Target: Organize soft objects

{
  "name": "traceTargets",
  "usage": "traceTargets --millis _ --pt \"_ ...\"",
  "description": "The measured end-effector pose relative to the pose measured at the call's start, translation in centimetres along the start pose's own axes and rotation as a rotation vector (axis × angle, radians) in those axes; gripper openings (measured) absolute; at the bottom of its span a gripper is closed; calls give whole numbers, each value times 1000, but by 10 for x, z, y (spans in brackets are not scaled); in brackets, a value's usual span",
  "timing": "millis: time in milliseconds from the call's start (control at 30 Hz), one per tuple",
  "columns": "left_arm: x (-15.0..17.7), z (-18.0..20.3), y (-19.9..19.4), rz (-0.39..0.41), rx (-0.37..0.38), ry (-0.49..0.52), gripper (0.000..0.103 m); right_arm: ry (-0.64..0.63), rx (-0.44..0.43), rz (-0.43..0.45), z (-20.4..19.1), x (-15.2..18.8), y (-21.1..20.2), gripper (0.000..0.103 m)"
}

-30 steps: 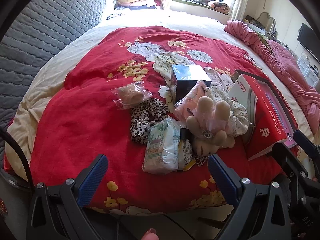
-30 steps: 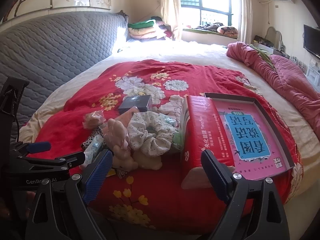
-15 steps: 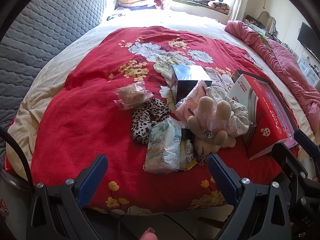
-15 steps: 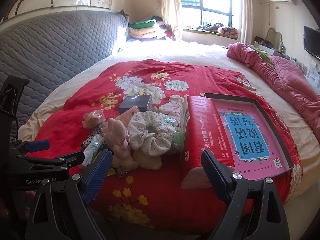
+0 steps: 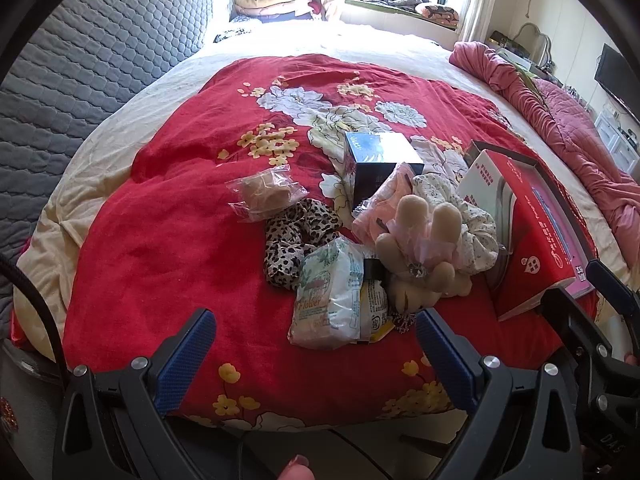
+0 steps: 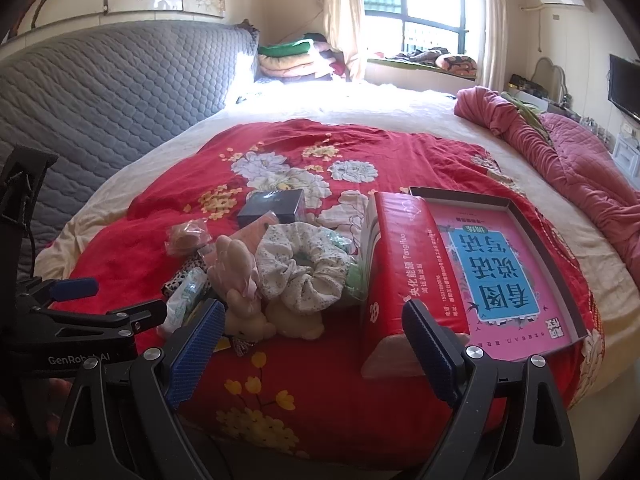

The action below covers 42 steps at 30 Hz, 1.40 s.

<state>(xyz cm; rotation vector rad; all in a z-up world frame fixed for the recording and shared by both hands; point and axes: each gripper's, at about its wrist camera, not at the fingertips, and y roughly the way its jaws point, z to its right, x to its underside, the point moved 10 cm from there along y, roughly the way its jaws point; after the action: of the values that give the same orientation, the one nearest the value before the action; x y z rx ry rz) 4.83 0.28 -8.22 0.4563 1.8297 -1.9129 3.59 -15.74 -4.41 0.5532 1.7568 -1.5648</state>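
**Soft items heaped beside an empty tray on the bed**

The shallow cardboard box tray with a pink and blue printed floor (image 6: 496, 268) lies on the red floral bedspread (image 5: 168, 248); nothing sits inside it. A red plastic-wrapped tissue pack (image 6: 404, 264) leans against its left wall. Left of the pack lies the heap: a white floral fabric scrunchie (image 6: 304, 268) resting on a beige plush rabbit in a pink dress (image 5: 420, 248), a leopard-print scrunchie (image 5: 296, 240), a white wrapped packet with green lettering (image 5: 328, 300), a clear bag holding something tan (image 5: 264, 192), and a dark blue glossy box (image 5: 380, 160) behind them.

My left gripper (image 5: 316, 356) hovers low at the near edge of the bed, its blue-padded fingers (image 5: 184, 356) spread wide apart and empty, the packet just ahead between them. My right gripper (image 6: 316, 348) hovers likewise, fingers (image 6: 432, 348) wide apart and empty, aimed at the gap between rabbit and tissue pack.
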Motion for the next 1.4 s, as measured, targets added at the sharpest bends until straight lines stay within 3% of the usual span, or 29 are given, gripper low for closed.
traceTargets --millis 600,933,1100,1400 --pt "-1 -5 7 -4 8 -6 100 -27 6 -18 -1 1 15 91" --pt "-21 -50 28 8 20 -123 101 -180 37 -53 -5 1 47 91" --pt "-41 -72 49 8 39 -172 101 -291 69 -72 -9 1 70 91" --pt "-70 -83 105 -55 66 -212 101 -322 74 -72 1 -13 95 91"
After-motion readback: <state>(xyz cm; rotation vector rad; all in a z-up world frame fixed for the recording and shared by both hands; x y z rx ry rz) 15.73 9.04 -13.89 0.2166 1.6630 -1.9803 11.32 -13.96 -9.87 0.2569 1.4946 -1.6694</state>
